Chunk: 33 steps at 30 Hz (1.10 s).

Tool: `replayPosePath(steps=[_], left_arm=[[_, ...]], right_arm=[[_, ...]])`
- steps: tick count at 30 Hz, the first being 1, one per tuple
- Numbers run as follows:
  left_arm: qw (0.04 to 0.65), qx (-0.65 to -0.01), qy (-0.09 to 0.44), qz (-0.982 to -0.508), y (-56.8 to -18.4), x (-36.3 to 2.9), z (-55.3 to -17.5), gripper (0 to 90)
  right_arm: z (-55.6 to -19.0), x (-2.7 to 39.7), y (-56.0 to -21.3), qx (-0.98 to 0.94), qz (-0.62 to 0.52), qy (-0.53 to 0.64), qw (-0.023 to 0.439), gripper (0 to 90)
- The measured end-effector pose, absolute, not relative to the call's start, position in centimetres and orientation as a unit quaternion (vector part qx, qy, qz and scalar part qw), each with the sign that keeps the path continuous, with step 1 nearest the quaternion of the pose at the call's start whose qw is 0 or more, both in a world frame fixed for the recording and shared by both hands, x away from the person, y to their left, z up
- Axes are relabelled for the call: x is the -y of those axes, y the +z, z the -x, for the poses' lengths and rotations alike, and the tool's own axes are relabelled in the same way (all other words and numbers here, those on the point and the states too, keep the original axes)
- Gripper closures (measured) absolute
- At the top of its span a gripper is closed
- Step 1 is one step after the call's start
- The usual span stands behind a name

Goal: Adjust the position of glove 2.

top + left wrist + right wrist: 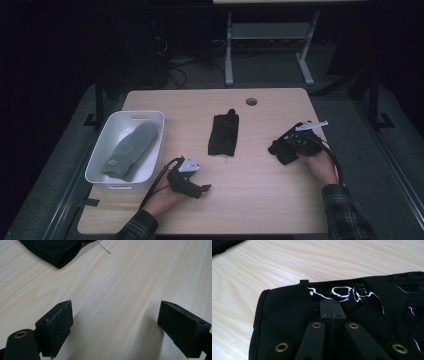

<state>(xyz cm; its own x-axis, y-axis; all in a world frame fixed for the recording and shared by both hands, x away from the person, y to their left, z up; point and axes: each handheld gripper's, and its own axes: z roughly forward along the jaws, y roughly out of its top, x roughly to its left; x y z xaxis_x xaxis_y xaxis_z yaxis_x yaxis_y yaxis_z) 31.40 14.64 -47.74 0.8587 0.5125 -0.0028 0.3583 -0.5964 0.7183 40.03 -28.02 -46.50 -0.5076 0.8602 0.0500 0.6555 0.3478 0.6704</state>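
Black glove (287, 315) under the right gripper (331, 307), cut off by the frame's right edge

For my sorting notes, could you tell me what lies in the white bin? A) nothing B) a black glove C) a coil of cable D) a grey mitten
D: in the high view a grey mitten lies lengthwise inside the white bin at the table's left.
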Motion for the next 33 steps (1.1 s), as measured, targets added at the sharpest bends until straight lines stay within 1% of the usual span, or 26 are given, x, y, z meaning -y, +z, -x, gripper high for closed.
replayPosePath(steps=[5, 10, 12, 21, 25, 28, 33], left_arm=[[0.377, -0.246, 0.102, -0.887, -47.7, -14.6, -31.4, 12.0], [0.377, -0.246, 0.102, -0.887, -47.7, -14.6, -31.4, 12.0], [0.377, -0.245, 0.102, -0.887, -47.7, -14.6, -31.4, 12.0], [0.380, -0.248, 0.101, -0.886, -47.8, -14.6, -31.4, 12.0], [0.379, -0.248, 0.101, -0.886, -47.8, -14.6, -31.4, 12.0], [0.380, -0.247, 0.102, -0.886, -47.8, -14.6, -31.4, 12.0], [0.380, -0.247, 0.102, -0.886, -47.8, -14.6, -31.4, 12.0]], right_arm=[[-39.4, 27.4, -46.4, -0.811, -0.462, 0.325, 0.149, 90.0], [-38.0, 25.7, -46.3, -0.827, -0.440, 0.324, 0.133, 90.0], [-37.7, 25.4, -46.2, -0.830, -0.435, 0.323, 0.133, 90.0], [-35.0, 22.6, -46.0, -0.850, -0.400, 0.324, 0.108, 90.0], [-34.0, 21.6, -45.9, -0.859, -0.381, 0.325, 0.104, 90.0], [-32.8, 20.3, -45.9, -0.868, -0.363, 0.328, 0.088, 90.0], [-31.5, 18.9, -45.9, -0.877, -0.339, 0.334, 0.075, 90.0]])
